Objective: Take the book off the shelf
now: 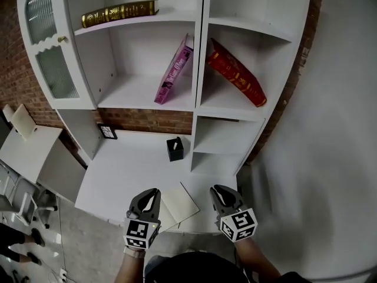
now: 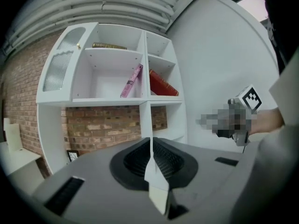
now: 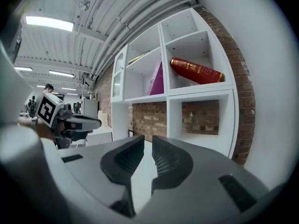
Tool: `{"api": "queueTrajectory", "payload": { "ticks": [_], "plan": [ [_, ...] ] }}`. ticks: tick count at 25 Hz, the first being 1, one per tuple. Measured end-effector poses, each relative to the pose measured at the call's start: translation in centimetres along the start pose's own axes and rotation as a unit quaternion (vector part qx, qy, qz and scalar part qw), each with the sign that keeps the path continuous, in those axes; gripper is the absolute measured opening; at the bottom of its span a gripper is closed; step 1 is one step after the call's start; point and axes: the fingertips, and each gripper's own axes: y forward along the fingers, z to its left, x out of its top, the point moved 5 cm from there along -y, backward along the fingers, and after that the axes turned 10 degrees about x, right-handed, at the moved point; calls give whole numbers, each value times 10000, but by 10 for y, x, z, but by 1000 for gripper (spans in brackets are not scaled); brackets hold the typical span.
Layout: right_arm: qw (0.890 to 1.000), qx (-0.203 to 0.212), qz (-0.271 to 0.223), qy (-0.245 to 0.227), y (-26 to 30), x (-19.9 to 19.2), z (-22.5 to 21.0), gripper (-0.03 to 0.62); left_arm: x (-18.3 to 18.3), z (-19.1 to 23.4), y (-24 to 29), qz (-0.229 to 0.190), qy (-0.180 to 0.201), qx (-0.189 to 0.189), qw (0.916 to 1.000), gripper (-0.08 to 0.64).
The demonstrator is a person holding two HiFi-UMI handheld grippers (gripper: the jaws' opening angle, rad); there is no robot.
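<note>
Your left gripper (image 1: pixel 152 192): jaws together, empty. Your right gripper (image 1: pixel 219 190): jaws slightly apart, empty. Both over bench (image 1: pixel 129 164) front. Pink book (image 1: pixel 174 71), red book (image 1: pixel 235 72): leaning in adjoining shelf (image 1: pixel 199 52) compartments. Gold book (image 1: pixel 119 13): flat, top left.

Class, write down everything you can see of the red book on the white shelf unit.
The red book is closed and looks like a thick hardback, with gold ornament and lettering along its spine, too small to read. It sits alone in the second compartment from the top in the right column of the white shelf unit. It is steeply tilted: its upper end leans against the upright divider, and its lower end rests on the shelf board. Nothing else touches it.
</note>
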Motion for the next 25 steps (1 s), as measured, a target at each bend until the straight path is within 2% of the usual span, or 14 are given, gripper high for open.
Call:
{"api": "queueTrajectory", "payload": {
  "ticks": [5, 12, 19, 25],
  "plan": [
    [9996, 237, -99, 77, 20, 16, -16, 58, 24, 3, 22, -55, 163, 388, 9991, 11],
    [9985, 453, -271, 133, 37, 42, -28, 60, 72, 12, 52, -416, 398, 753, 9955, 11],
    [9984, 414, -330, 182, 42, 57, -39, 60, 125, 24, 94, -720, 637, 998, 9904, 25],
    [9990, 236, -335, 166, 50, 67, -58, 60, 155, 38, 136, -822, 844, 1108, 9868, 55]
  ]
}}
